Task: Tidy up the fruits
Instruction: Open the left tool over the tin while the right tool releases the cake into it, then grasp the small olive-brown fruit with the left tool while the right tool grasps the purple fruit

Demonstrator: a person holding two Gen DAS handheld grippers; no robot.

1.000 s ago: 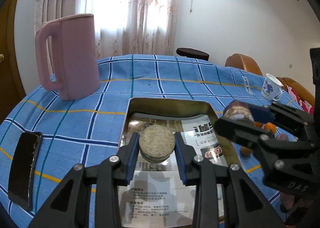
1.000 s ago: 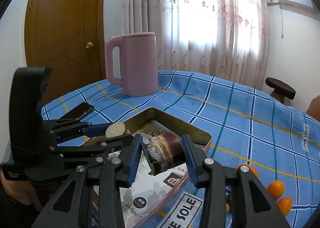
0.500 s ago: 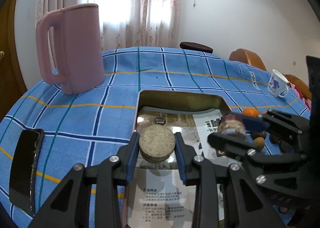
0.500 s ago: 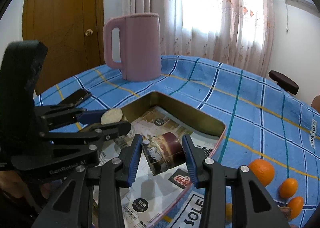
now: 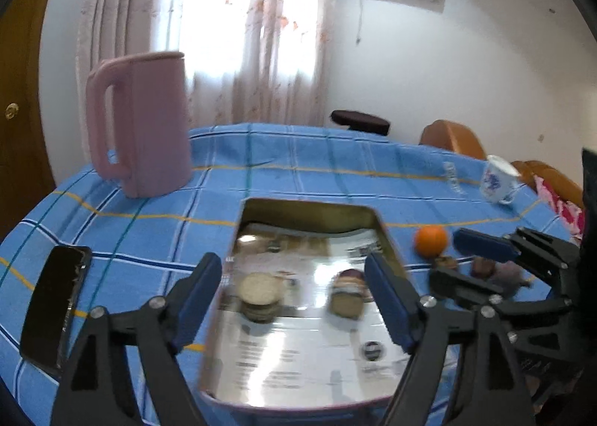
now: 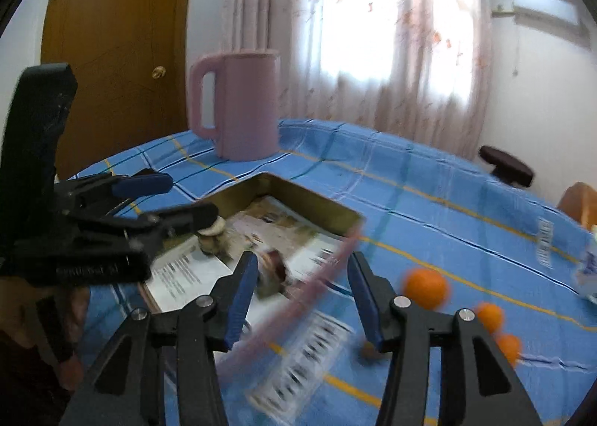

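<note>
A metal tray (image 5: 306,211) lined with printed paper sits on the blue checked tablecloth. In it lie a round pale fruit slice (image 5: 259,289) on the left and a dark purple-skinned piece (image 5: 349,291) on the right. My left gripper (image 5: 294,299) is open and empty, just behind both pieces. My right gripper (image 6: 302,295) is open and empty over the tray's right rim (image 6: 335,258); the purple piece (image 6: 272,271) lies near its left finger. Oranges (image 6: 425,288) lie on the cloth right of the tray.
A pink jug (image 5: 143,127) stands at the back left. A black phone (image 5: 54,304) lies on the left. A white cup (image 5: 496,179) stands at the far right. Small dark fruits (image 5: 485,267) and an orange (image 5: 431,239) lie right of the tray. The right gripper shows in the left wrist view (image 5: 481,265).
Both grippers have opened and let go: the pale slice and the purple piece now lie in the tray. Both grippers have drawn back, the right one toward the tray's right rim.
</note>
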